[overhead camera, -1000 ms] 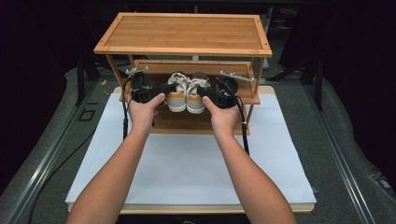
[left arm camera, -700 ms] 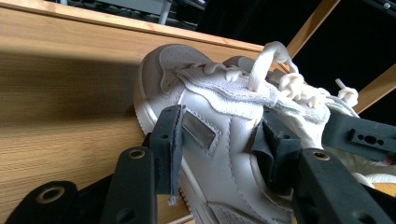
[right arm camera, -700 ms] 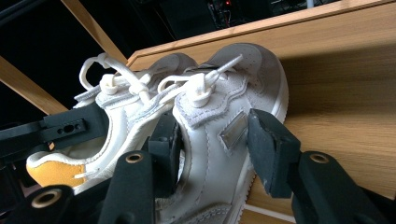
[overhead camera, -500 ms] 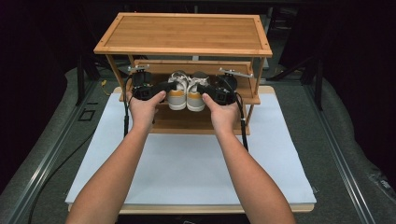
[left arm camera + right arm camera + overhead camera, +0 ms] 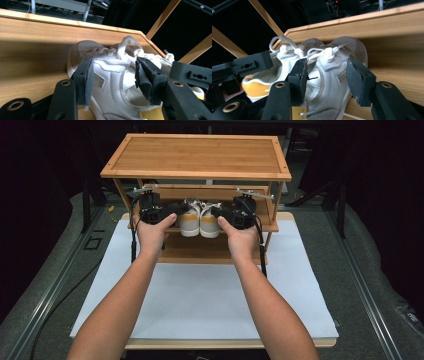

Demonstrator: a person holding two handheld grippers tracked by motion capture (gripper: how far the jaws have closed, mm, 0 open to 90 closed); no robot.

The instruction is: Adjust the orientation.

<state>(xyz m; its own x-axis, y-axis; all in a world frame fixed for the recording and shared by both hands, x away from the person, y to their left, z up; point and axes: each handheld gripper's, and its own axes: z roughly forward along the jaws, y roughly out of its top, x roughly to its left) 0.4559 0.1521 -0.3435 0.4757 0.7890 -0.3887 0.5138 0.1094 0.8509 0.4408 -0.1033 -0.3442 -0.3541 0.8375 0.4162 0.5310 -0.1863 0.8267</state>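
A pair of white shoes with yellow heels stands side by side on the middle shelf [image 5: 260,226] of a wooden rack. My left gripper [image 5: 176,211] reaches in at the left shoe [image 5: 190,222]. Its jaws have just been opening, and they stand either side of that shoe's [image 5: 112,82] upper without pressing on it. My right gripper [image 5: 218,212] reaches in at the right shoe [image 5: 210,224]. Its jaws have also just been opening and straddle the laced upper [image 5: 329,75], pads apart from it. In the gripper views, the left gripper [image 5: 114,60] and right gripper [image 5: 327,61] both stand open.
The rack's top shelf [image 5: 200,155] overhangs the shoes and both grippers. A lower shelf [image 5: 200,252] sits beneath. The rack stands at the back of a white mat [image 5: 210,295] on the table. Slanted wooden side posts [image 5: 162,17] rise close beside the shoes.
Both hands stay where they were at the shoes on the middle shelf. The shoes have not moved.
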